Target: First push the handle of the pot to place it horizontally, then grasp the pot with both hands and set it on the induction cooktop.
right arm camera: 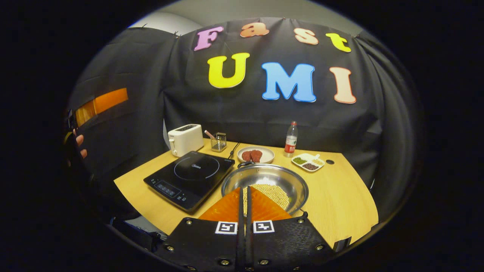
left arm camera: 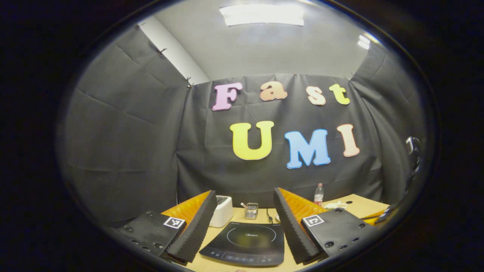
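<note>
nearest the right gripper view's camera, the right gripper (right arm camera: pixel 244 196) has its fingers pressed together, empty, tips hanging over the near rim of the pot (right arm camera: pixel 264 186), which sits on the table (right arm camera: pixel 348 204) with pale beans inside, just right of the induction cooktop (right arm camera: pixel 191 177). beyond lie a plate (right arm camera: pixel 256 154), a bottle (right arm camera: pixel 290 139) and a toaster (right arm camera: pixel 185 139). across in the left gripper view, the left gripper (left arm camera: pixel 242 211) is spread wide above the cooktop, holding nothing.

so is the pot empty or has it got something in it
Not empty: the pot holds a layer of small pale yellow beans across its bottom, seen in the right gripper view.
</note>
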